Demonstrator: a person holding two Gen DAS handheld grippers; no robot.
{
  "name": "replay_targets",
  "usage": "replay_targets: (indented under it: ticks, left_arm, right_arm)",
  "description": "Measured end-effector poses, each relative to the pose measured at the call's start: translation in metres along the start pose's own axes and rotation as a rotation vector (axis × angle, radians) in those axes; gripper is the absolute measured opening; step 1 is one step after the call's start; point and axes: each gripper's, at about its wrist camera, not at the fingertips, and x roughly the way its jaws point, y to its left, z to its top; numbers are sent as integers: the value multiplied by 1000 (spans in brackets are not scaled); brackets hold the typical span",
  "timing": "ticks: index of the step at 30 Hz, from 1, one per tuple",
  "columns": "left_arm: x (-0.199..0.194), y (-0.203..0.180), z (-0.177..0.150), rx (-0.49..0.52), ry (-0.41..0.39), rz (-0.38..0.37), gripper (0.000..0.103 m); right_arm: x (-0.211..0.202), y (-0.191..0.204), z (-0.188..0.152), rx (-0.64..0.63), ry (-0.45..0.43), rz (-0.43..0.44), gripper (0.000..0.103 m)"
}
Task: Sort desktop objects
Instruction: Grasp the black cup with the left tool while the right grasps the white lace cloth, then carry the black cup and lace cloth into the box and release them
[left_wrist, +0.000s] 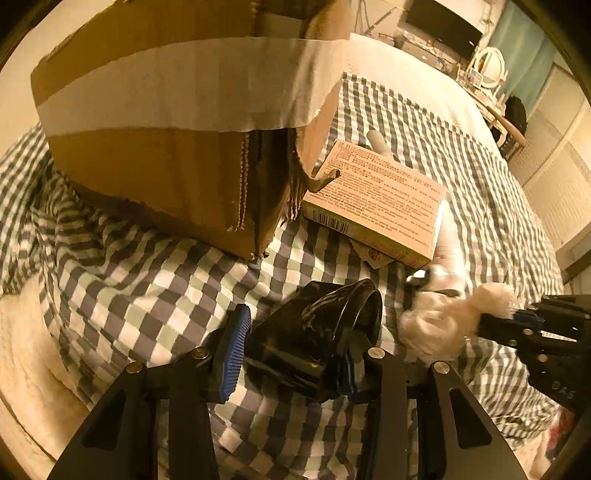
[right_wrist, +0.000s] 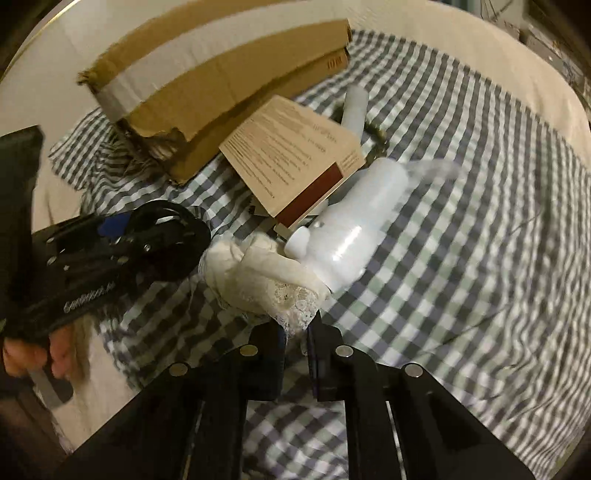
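A torn carton (left_wrist: 155, 147) and a flat box (left_wrist: 376, 206) crowd the checked cloth (left_wrist: 147, 280). The left gripper (left_wrist: 291, 354) clamps a black holder (left_wrist: 317, 332); the right gripper (right_wrist: 297, 332), nearly closed, pinches lace cloth (right_wrist: 266, 273) beside a white bottle (right_wrist: 354, 229).

A bed covered by a grey-and-white checked cloth (right_wrist: 461, 258) carried everything. On it lay a taped cardboard box (left_wrist: 166, 147) at the far left, a flat printed carton (right_wrist: 291, 170) beside it, a white bottle (right_wrist: 354, 229), and cream lace fabric (right_wrist: 266, 273) nearer.

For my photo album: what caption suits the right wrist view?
Right gripper pinching cream lace cloth beside a white plastic bottle on checked bedding.
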Motion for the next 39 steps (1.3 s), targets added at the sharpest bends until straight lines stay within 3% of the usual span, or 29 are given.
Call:
replay_targets:
  ticks: [9,15,21,25,28,34,39]
  left_arm:
    - [-28,-7,-9,-46,-25,-55,43]
    - [-80,-35,8,11,-153,-84,43]
    - [-135,-40,49,5,-250,-120,43]
    - [-170,-35,94,-32,-231,-126,43]
    - [-205,-30,136,-4,-300,-104,43]
    - [-233,-12,197,27,-311,-24,43]
    - [-213,9,220,112,-340,48,43]
  right_arm:
    - [-51,-12,-3,-4,-37,-134,9]
    - [-110,10,8,-67,-104,-241,9]
    - [-186,26,32,-39,-255,-312,9]
    - [-221,44,53,-20,-350,-340,9]
    - [-243,60,76,-4,-423,-331,9]
    - [-251,97,130,-13,-505,-272,9]
    - [-226,118,183,-33,-498,-229,9]
